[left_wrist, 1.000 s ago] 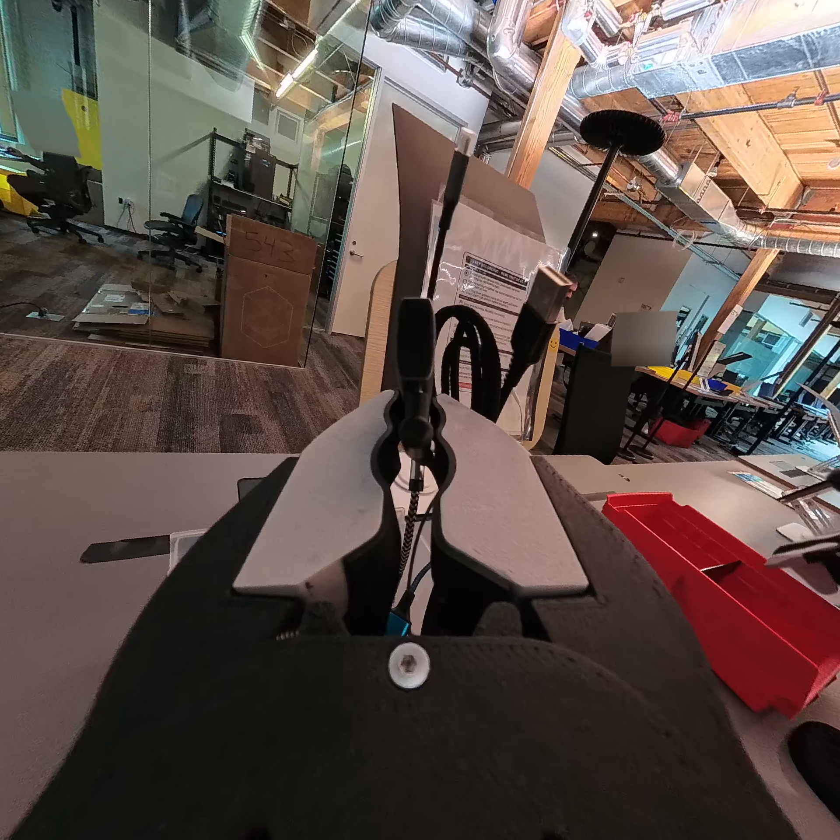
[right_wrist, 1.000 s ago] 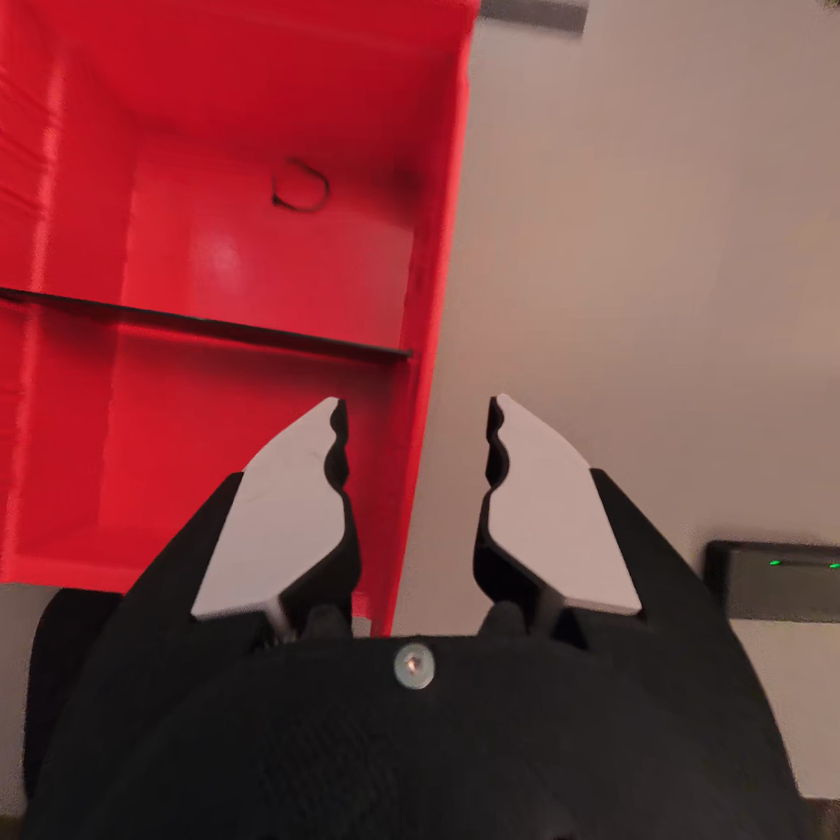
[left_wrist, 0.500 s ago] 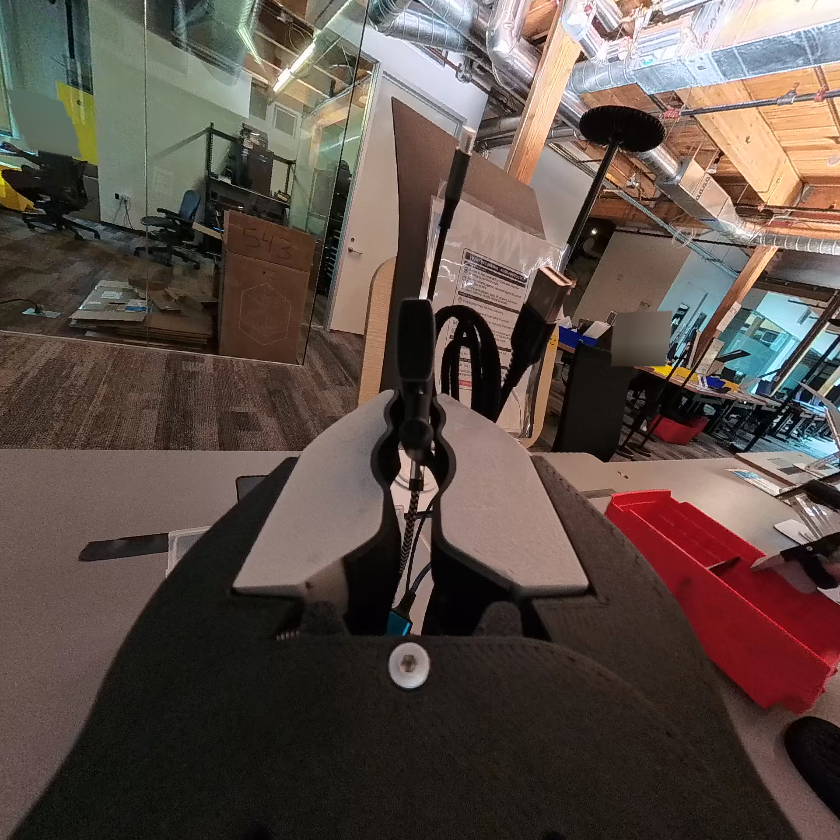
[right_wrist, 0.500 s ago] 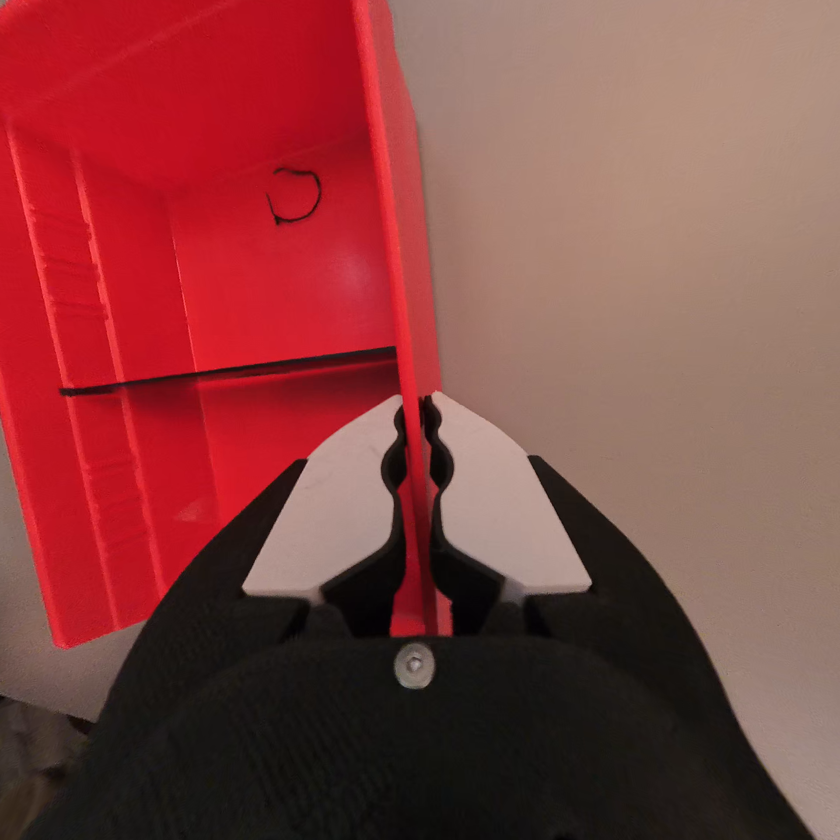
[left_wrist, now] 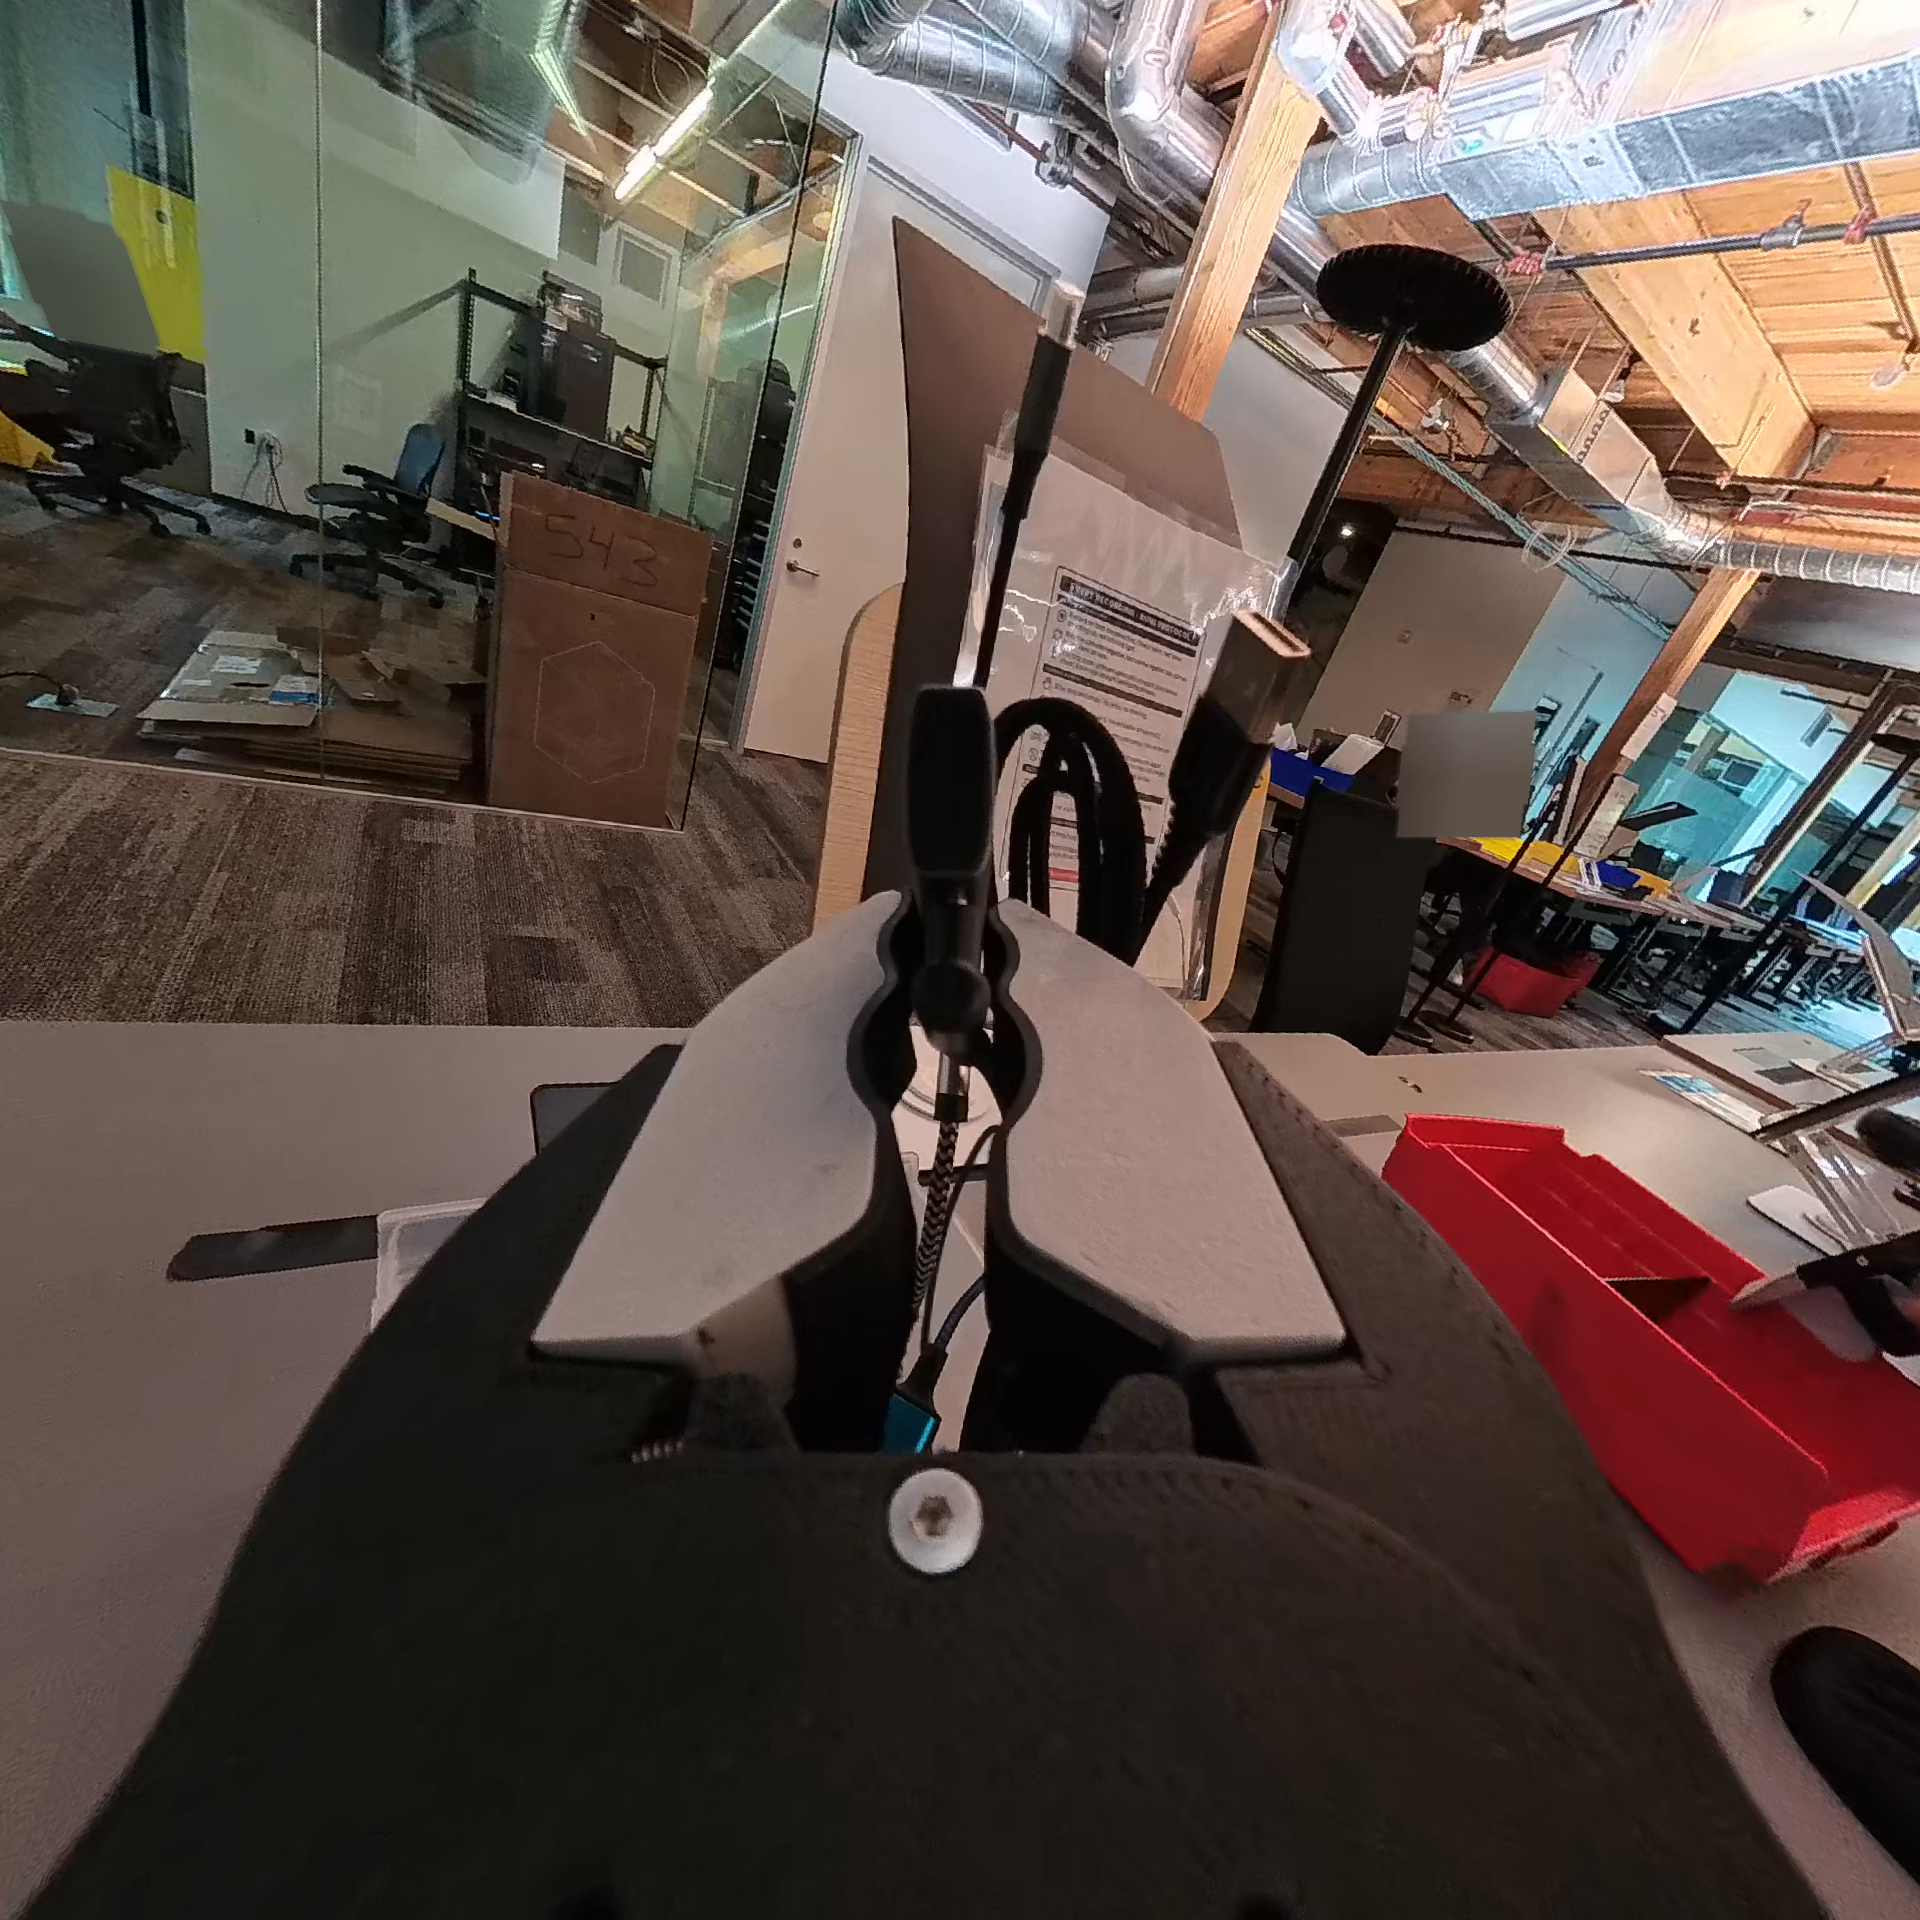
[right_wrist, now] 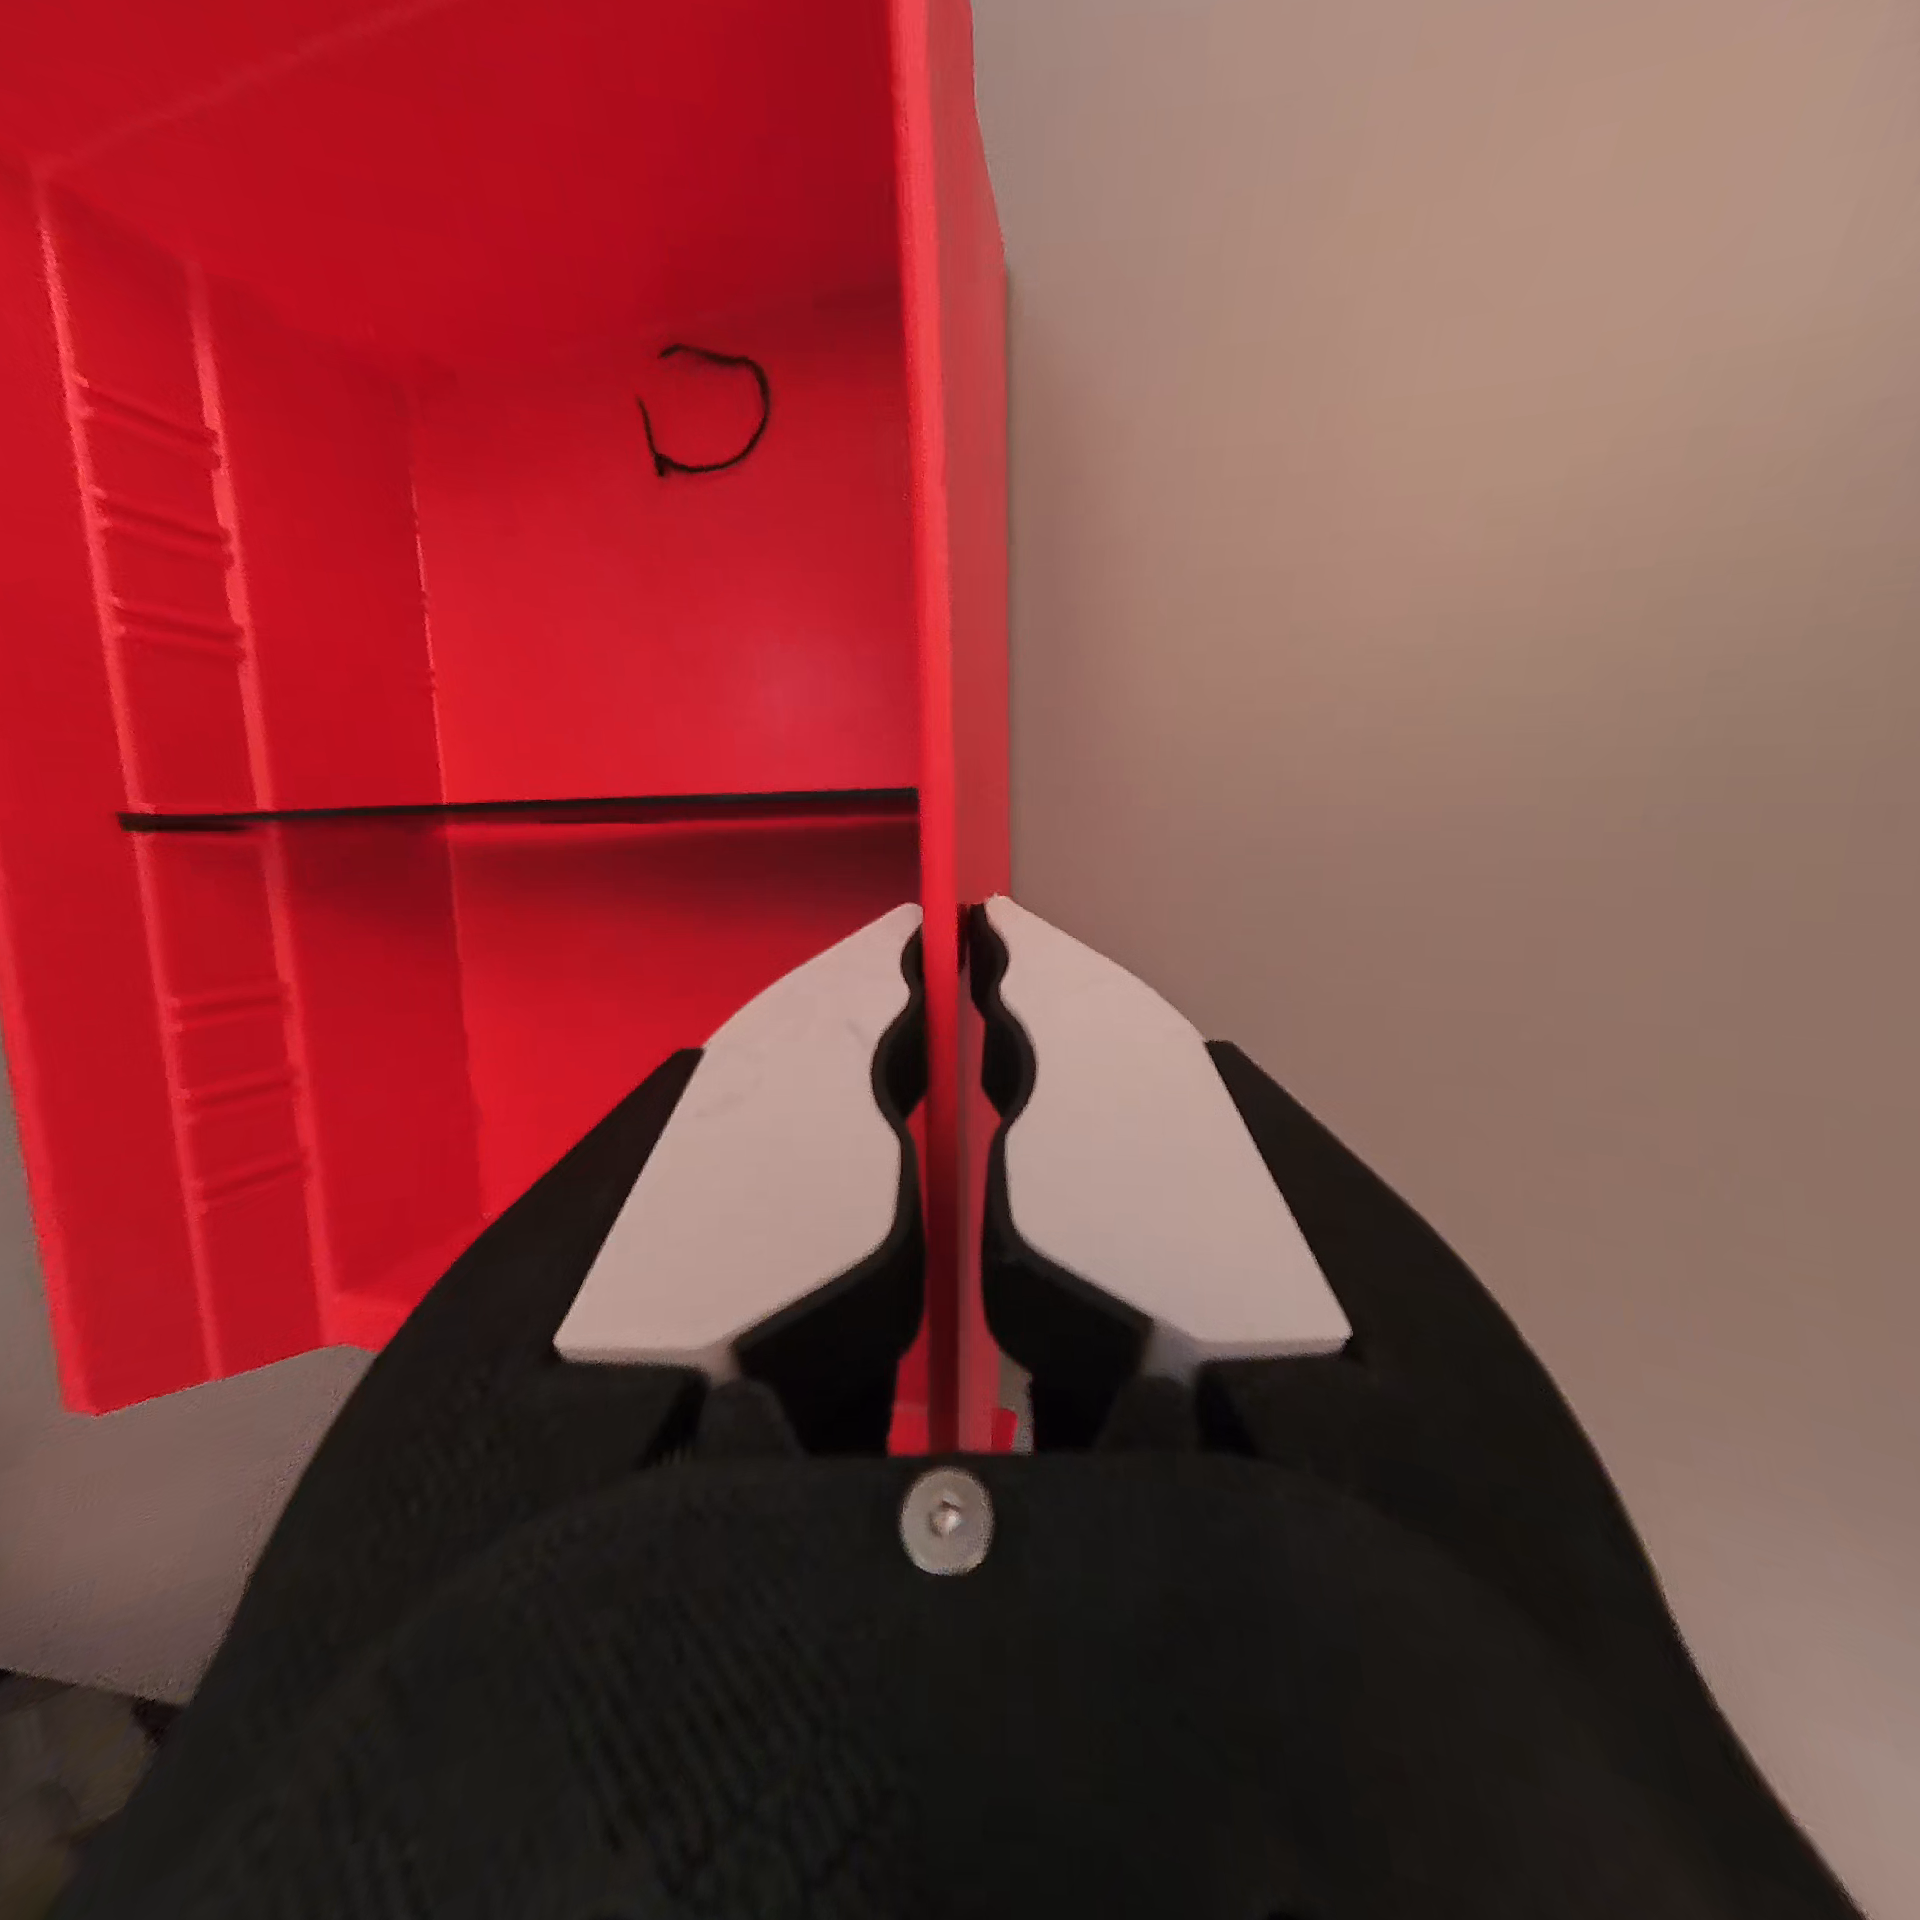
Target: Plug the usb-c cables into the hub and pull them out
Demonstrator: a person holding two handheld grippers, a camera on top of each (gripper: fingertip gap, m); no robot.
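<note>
On my left gripper (left_wrist: 948, 940), low in the frame, I see a broad black textured body with a silver screw (left_wrist: 935, 1538) at centre. Two pale grey fingers (left_wrist: 748, 1164) taper toward the tips, their inner edges black and wavy. My right gripper (right_wrist: 951, 925) looks the same: matte black shell, pale fingers (right_wrist: 1143, 1164), scalloped black jaws, one silver screw (right_wrist: 945, 1522) in the lower middle.

1. Cable plug (left_wrist: 948, 800) upright between the fingertips of the left gripper (left_wrist: 943, 940), cable trailing down behind them.
2. Coiled cable (left_wrist: 1070, 821) and a second plug (left_wrist: 1242, 691) just beyond, right of it.
3. Bin (left_wrist: 1621, 1351) on the table (left_wrist: 208, 1455), right of the left gripper.
4. Right gripper (right_wrist: 948, 920) straddles the bin's right wall (right_wrist: 940, 520); divider (right_wrist: 520, 812) crosses the bin inside, ahead of the fingertips.
</note>
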